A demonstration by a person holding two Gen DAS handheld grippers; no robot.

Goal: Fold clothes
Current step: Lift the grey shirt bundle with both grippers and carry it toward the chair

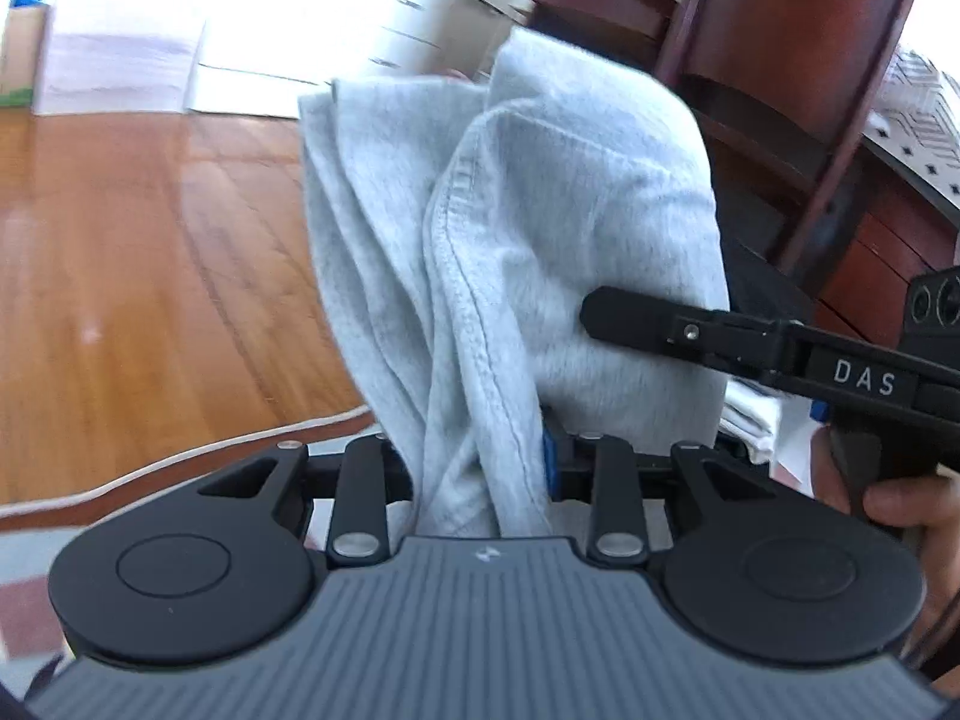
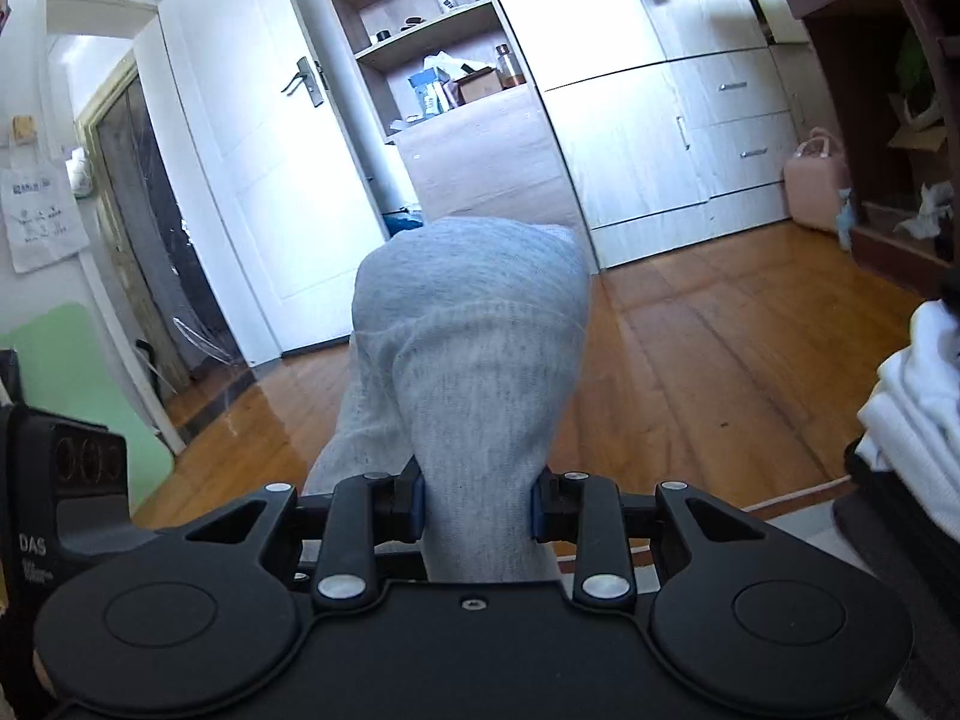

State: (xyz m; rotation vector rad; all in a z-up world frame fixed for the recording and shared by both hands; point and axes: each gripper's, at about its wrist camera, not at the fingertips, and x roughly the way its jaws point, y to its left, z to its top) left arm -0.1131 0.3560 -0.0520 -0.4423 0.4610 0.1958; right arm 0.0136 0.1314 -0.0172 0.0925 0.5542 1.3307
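Above wood floor (image 2: 690, 360), grey garment (image 1: 510, 228) bunched, clamped in left tongs (image 1: 480, 480) and right tongs (image 2: 478, 504), draping forward.

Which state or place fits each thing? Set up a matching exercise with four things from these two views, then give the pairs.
Things:
1. grey garment
2. white stack
3. pink bag
4. door

States or places:
A. on the floor by the drawers
B. folded, at the right edge
C. pinched by both grippers
D. standing open

Pairs: 1-C, 2-B, 3-A, 4-D
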